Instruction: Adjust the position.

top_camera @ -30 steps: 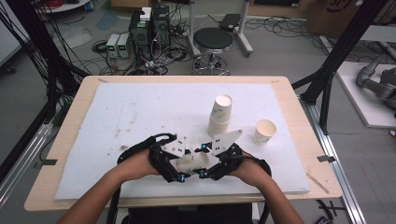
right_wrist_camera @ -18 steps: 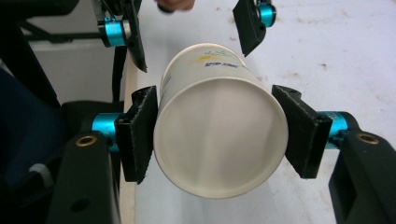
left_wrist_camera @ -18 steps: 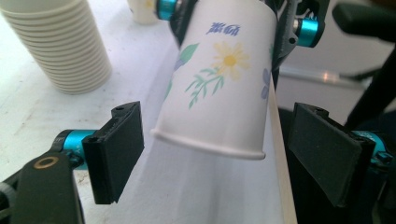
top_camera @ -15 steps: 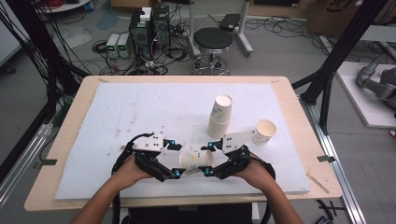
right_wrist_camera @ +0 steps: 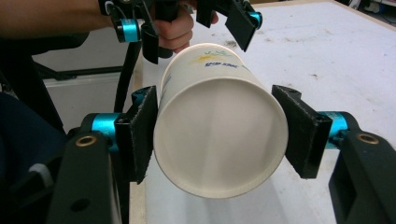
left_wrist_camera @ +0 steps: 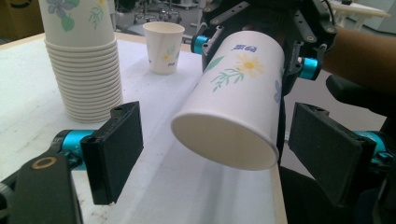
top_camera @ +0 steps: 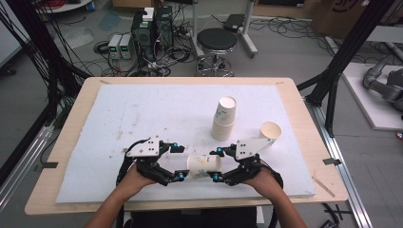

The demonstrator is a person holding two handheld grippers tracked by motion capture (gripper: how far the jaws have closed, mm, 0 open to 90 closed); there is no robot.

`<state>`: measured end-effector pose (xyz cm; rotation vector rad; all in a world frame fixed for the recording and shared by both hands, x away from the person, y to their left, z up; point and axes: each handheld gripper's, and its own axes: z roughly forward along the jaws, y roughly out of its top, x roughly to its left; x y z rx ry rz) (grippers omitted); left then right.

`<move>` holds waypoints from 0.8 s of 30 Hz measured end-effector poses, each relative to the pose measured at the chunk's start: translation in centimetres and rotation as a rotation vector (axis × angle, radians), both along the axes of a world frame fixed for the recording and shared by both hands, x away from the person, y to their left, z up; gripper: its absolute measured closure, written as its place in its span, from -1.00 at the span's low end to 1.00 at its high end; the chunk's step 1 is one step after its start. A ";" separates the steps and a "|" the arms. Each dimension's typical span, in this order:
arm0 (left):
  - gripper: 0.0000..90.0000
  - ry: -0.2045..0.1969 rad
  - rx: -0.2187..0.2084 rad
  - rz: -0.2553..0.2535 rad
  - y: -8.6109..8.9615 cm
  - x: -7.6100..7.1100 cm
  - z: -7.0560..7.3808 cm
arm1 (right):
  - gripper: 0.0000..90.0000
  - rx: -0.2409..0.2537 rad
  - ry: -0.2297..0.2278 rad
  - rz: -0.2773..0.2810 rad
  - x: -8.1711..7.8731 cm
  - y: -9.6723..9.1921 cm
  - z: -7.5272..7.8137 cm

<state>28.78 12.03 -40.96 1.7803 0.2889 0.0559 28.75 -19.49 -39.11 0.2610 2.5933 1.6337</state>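
A paper cup [top_camera: 204, 166] hangs on its side between two hand-held grippers

The right gripper [right_wrist_camera: 219, 135] has its jaws pressed to the cup's sides; the left gripper [left_wrist_camera: 233, 154] faces it with jaws spread wide, the cup's end between them, touching neither. A stack of cups [top_camera: 224, 118] stands beyond

Lab: computer towers [top_camera: 153, 26], tangled floor cables [top_camera: 102, 47], black rig frame [top_camera: 349, 50].
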 end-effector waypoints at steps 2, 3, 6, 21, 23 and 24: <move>-0.60 -0.002 -0.017 0.001 0.0 -0.1 -0.1 | -0.21 0.015 0.005 -0.004 0.0 -0.2 0.0; -0.60 -0.002 -0.021 -0.002 0.0 -0.1 -0.1 | -0.21 0.020 -0.001 -0.005 0.1 -0.3 0.0; -0.60 -0.002 -0.032 -0.006 -0.1 -0.2 -0.3 | -0.21 0.045 0.003 -0.012 0.2 -0.5 0.1; -0.61 0.006 -0.064 -0.037 -1.0 0.0 -0.6 | -0.20 0.086 0.014 0.006 0.1 -0.5 0.3; -0.61 0.008 -0.072 -0.042 -1.2 0.1 -0.6 | -0.20 0.097 0.020 0.011 0.1 -0.5 0.3; -0.61 0.010 -0.077 -0.048 -1.4 0.1 -0.7 | -0.20 0.104 0.024 0.016 0.1 -0.5 0.3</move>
